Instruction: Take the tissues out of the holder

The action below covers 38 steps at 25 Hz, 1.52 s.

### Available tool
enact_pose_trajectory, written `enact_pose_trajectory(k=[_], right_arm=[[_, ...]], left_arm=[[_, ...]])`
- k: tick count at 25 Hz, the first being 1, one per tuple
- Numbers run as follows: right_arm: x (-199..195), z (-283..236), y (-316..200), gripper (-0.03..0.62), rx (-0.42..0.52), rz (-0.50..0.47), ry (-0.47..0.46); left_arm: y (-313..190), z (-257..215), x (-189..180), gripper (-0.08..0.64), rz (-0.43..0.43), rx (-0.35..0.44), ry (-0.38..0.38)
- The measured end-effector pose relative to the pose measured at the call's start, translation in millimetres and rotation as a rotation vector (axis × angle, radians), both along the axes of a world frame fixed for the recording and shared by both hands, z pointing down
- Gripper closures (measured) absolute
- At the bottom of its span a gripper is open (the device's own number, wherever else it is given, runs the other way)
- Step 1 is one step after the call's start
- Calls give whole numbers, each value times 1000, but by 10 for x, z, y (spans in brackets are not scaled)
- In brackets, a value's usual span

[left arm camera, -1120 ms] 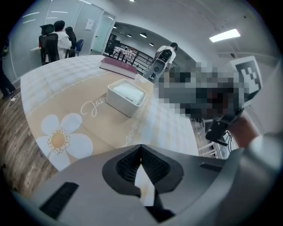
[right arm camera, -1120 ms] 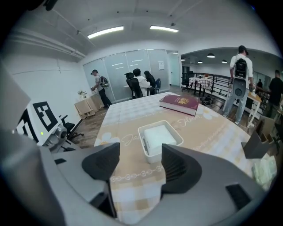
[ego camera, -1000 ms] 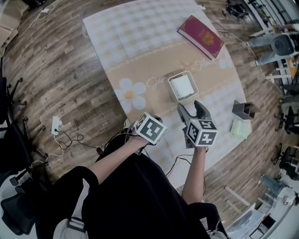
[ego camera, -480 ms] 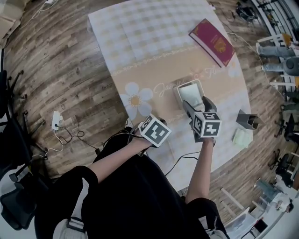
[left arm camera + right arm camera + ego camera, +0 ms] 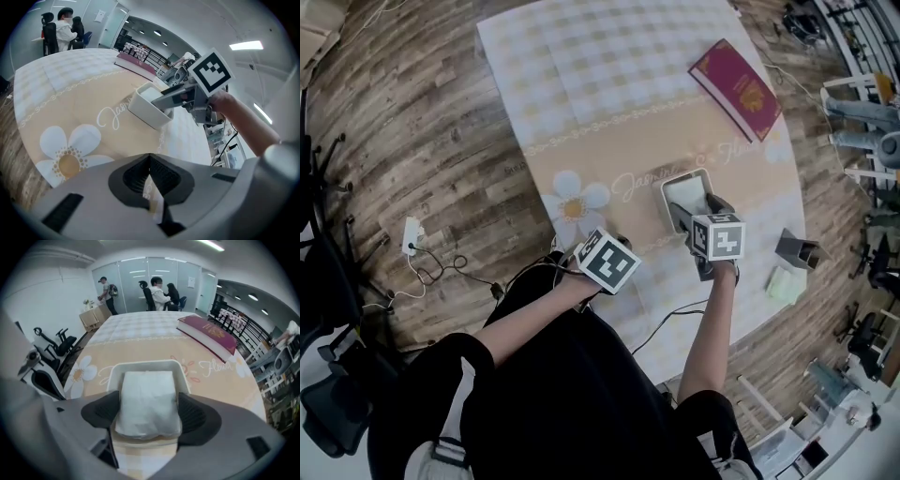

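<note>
Carried forward within the last second, from the near part of the bench [image 5: 609, 75] to the white holder [image 5: 145, 364]: the right tongs [image 5: 147, 413], spread wide, one dark pad at each flank of the tissues [image 5: 147, 399]. Impossible to tell whether touching the stack or only just beside it. Tissues not yet lifted, lying folded in the holder and filling most of it. Meaning for the task, as a judgement: approach done, with closing on the stack and raising it the likely next step.

Left tongs [image 5: 149, 180] pressed together, held low at the near bench edge by the flower print [image 5: 572, 195], apart from the holder. A pale sliver at the seam, too small to name.

Edges and room: plenty of bare cloth to the left of the holder and beyond it. Maroon book [image 5: 737, 89] well apart, toward the far right corner. Dark metal stand [image 5: 797, 249] and pale green pad [image 5: 784, 284] near the right edge, off to the right of the right tongs and clear of a straight lift. Holder walls close on both flanks of the stack, so little slack for the pads. Probably best drawn straight up. Possible risk of dragging the light holder along, with nothing bracing it.
</note>
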State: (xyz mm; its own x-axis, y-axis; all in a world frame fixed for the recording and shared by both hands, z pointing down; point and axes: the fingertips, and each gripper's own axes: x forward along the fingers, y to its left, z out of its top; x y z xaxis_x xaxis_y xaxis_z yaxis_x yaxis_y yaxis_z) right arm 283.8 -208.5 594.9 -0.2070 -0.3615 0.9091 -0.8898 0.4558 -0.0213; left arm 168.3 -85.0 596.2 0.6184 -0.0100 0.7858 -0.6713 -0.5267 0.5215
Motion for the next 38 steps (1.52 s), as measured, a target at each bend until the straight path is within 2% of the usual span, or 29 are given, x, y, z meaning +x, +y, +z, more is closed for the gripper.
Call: enact_pose_trajectory(k=[2, 5, 10, 13, 19, 26, 31, 38], right_arm=[[-6, 61, 11, 187, -25, -38, 36], [-48, 79, 22, 190, -38, -58, 42], [-59, 27, 26, 259, -8, -56, 53], [-19, -64, 42, 272, 40, -16, 53], [51, -368, 66, 275, 151, 65, -12], [113, -754, 281, 275, 240, 140, -50], [216, -916, 602, 275, 272, 201, -77], [392, -944, 1094, 275, 270, 266, -92]], left_arm=[[-8, 11, -16, 560, -6, -4, -2], [0, 23, -26, 560, -9, -6, -5], [35, 25, -29, 560, -6, -3, -11], [74, -5, -8, 560, 4, 4, -11], [156, -70, 56, 560, 24, 23, -11], [356, -164, 148, 560, 61, 53, -11], [545, -232, 223, 560, 86, 72, -3], [846, -294, 374, 560, 123, 89, 6]])
